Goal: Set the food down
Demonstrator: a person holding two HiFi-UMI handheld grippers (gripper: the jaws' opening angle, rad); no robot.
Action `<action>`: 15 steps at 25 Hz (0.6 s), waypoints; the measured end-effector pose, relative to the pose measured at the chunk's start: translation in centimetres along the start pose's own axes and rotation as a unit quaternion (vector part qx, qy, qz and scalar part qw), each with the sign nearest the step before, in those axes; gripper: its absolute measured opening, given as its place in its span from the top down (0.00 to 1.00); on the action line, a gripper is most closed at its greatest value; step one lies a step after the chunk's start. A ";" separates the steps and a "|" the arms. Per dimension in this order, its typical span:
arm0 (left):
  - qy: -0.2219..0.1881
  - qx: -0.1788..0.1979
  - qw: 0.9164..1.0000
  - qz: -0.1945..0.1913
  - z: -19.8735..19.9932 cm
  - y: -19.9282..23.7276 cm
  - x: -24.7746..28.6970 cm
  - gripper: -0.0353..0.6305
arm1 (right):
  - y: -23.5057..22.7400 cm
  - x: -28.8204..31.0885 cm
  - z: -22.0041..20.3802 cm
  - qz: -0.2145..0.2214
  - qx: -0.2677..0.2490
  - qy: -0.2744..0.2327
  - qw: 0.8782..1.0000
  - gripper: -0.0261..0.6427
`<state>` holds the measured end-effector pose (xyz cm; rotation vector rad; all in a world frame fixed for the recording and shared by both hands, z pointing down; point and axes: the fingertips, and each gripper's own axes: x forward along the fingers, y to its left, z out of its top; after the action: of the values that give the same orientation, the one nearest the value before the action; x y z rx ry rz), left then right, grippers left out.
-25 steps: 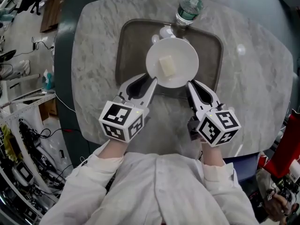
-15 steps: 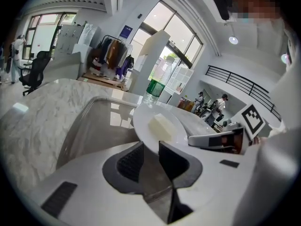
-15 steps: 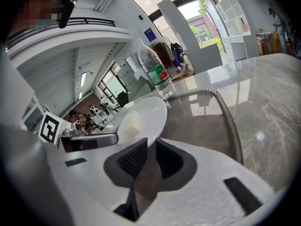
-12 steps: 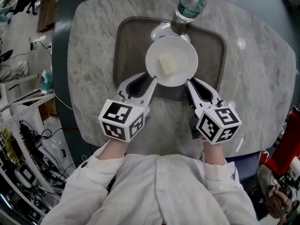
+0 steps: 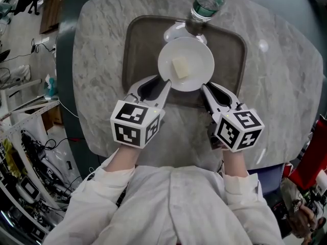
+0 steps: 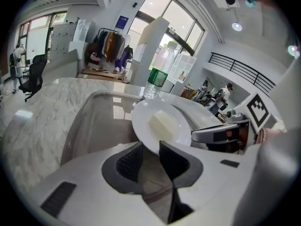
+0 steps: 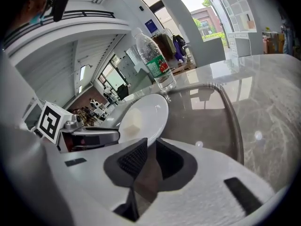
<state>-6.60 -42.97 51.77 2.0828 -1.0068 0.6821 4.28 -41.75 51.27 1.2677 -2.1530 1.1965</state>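
A white plate (image 5: 198,60) carries a pale block of food (image 5: 180,67) over a brown tray (image 5: 137,50). My left gripper (image 5: 164,86) is shut on the plate's near-left rim, and my right gripper (image 5: 206,90) is shut on its near-right rim. In the left gripper view the plate (image 6: 146,113) with the food (image 6: 162,125) tilts up from the left gripper (image 6: 150,153), its rim between the jaws. The right gripper view has the plate (image 7: 151,108) rim pinched in the right gripper (image 7: 151,150), and the food (image 7: 132,121) lies on it.
A water bottle (image 5: 207,4) with a green label stands at the tray's far edge, just behind the plate. A small white object (image 5: 173,32) lies on the tray between them. The tray rests on a round marble table (image 5: 286,75). Cluttered floor lies to the left.
Both grippers and the plate have shifted slightly away from me over the tray. The grip on the rim is unchanged.
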 end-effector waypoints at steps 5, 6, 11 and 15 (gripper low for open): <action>0.016 0.000 1.000 0.005 -0.2 0.0 0.1 0.79 | 0.2 0.1 -0.3 -0.004 -0.007 0.013 1.000 0.90; 0.020 0.003 1.000 0.008 -0.3 0.0 0.2 0.79 | 0.2 0.1 -0.3 -0.005 -0.007 0.014 1.000 0.90; 0.028 0.022 0.999 0.021 -0.5 0.1 0.4 0.79 | 0.1 0.2 -0.5 -0.011 -0.015 0.020 1.000 0.90; 0.022 0.025 0.999 0.023 -0.5 0.0 0.4 0.78 | 0.2 0.1 -0.6 -0.014 -0.027 0.019 0.999 0.87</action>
<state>-6.47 -42.80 52.33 2.0836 -1.0248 0.7790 4.04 -41.32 51.58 1.2386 -2.1202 1.1348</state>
